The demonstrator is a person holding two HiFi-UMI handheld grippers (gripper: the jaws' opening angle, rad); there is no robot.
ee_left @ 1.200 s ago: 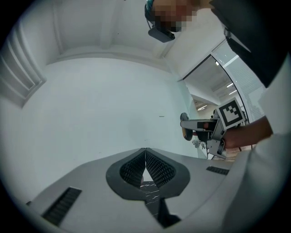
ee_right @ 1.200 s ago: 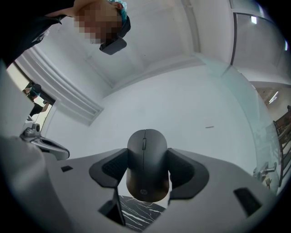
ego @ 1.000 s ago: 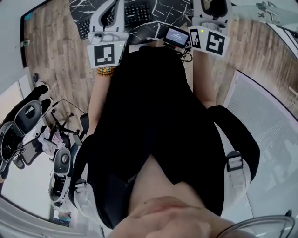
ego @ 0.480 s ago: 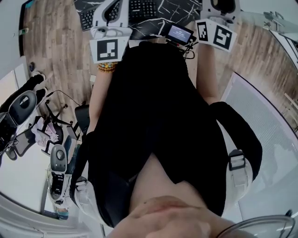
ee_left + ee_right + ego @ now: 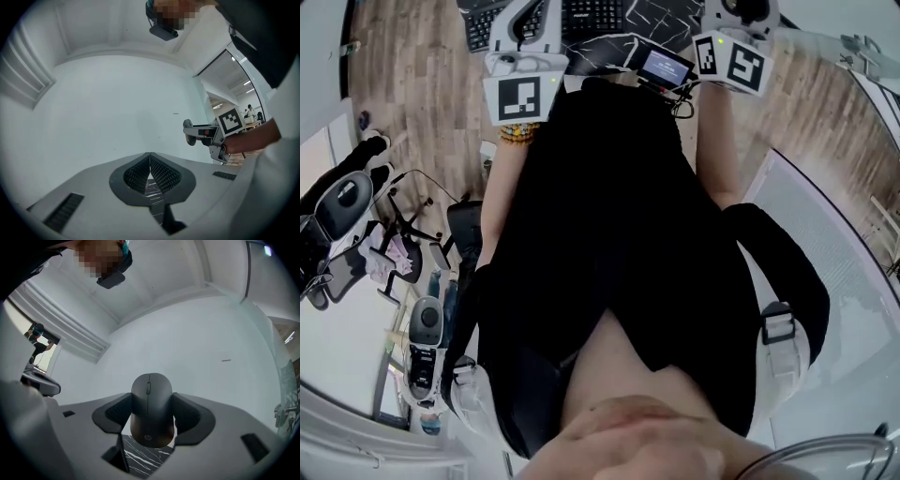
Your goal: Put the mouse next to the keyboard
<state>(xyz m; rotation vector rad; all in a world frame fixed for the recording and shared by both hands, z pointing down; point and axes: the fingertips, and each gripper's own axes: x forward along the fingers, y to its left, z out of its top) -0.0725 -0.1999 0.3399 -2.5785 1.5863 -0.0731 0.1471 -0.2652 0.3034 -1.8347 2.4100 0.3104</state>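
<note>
My right gripper [image 5: 152, 417] has its fingers [image 5: 115, 414] clamped on the black mouse [image 5: 151, 401], one on each flank, the wheel end projecting beyond them; my left gripper [image 5: 150, 174] carries nothing, fingers [image 5: 163, 177] pressed together; the keyboard [image 5: 591, 13] lies on the dark marbled surface [image 5: 652, 11], beside the left gripper.

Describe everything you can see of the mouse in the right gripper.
The mouse is a rounded, oval computer mouse in what looks like dark matte plastic. A narrow scroll wheel sits on its centre line near the far end, and a small pale logo marks the near end. It is clamped in the right gripper, top face toward the camera, with a ribbed pad pressed against each side. A black, white-veined surface shows below it.
</note>
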